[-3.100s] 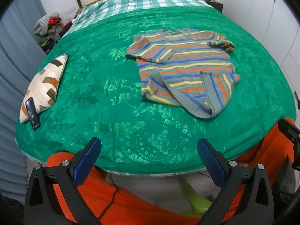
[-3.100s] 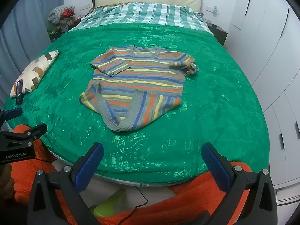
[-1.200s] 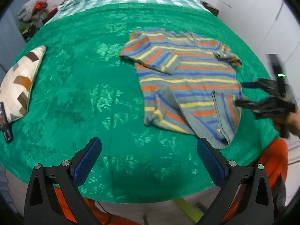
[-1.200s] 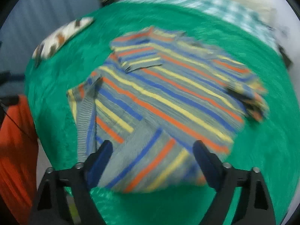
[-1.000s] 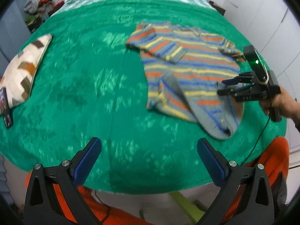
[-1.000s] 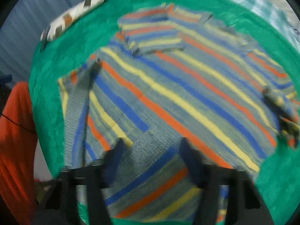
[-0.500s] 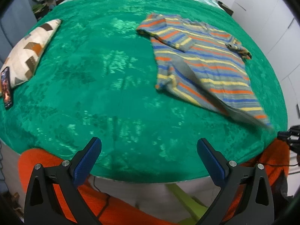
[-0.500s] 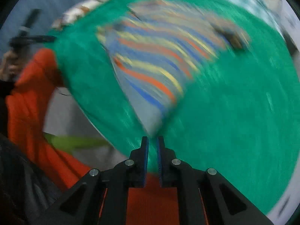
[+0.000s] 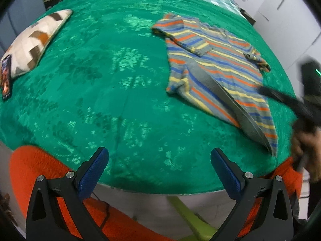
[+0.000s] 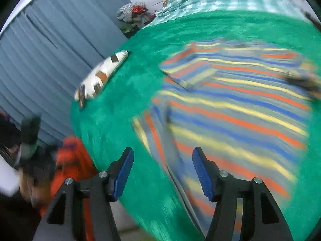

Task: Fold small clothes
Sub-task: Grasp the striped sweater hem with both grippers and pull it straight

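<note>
striped shirt (image 9: 218, 76) flat on green bedspread (image 9: 100, 84), near hem stretched toward bed edge | my left gripper (image 9: 159, 172) spread wide, nothing between jaws, over bed edge | my right gripper (image 10: 162, 172) jaws just opening, parted, empty, above shirt hem; view blurred

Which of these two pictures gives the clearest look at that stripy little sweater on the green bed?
The left wrist view. There the striped sweater lies sharp and whole on the green blanket, sleeves and hem visible. In the right wrist view it is closer but smeared by motion blur, and its near edge is cut off.
</note>
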Motion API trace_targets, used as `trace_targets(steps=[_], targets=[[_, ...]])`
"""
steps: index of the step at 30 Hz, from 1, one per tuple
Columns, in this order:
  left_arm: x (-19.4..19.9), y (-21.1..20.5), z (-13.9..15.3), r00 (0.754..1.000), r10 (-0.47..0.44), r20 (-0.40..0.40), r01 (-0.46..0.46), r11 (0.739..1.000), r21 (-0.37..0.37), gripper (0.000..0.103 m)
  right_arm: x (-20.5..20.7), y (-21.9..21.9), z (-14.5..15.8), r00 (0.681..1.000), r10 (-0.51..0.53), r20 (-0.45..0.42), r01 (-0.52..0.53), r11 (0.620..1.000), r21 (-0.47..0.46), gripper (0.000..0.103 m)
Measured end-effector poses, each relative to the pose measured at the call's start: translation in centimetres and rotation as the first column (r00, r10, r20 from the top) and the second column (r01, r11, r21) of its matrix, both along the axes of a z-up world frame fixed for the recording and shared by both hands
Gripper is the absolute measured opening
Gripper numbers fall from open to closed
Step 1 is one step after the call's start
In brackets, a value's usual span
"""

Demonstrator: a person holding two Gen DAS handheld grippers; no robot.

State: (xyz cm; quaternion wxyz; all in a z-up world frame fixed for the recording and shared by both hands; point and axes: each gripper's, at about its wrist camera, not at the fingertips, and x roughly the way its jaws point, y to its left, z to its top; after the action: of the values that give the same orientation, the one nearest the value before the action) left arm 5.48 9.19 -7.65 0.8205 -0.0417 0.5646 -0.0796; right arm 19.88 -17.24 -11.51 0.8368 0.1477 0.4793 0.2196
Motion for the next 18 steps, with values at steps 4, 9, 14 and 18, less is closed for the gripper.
trace_targets(steps=[4,9,14,18], targets=[[-1.0,2.5,0.1,0.998,0.07,0.009,-0.069,0.998,-0.008,0.102,6.5,5.0,-6.2,0.991,0.023,-0.134,-0.027,0.999,-0.03,0.046],[-1.7,5.3,-0.9,0.989,0.144,0.011,-0.144,0.989,-0.03,0.102,0.0,12.4,-6.3,0.911,0.395,-0.114,-0.4,0.916,-0.018,0.024],[0.1,4.9,-3.1,0.99,0.133,-0.044,-0.137,0.987,-0.088,0.102,-11.6,16.2,-6.0,0.781,0.603,-0.164,-0.621,0.779,-0.091,0.058],[2.0,2.2,-5.4,0.994,0.045,-0.097,-0.059,0.987,-0.149,0.102,-13.8,9.7,-4.3,0.903,0.395,-0.166,-0.409,0.911,-0.057,0.058]])
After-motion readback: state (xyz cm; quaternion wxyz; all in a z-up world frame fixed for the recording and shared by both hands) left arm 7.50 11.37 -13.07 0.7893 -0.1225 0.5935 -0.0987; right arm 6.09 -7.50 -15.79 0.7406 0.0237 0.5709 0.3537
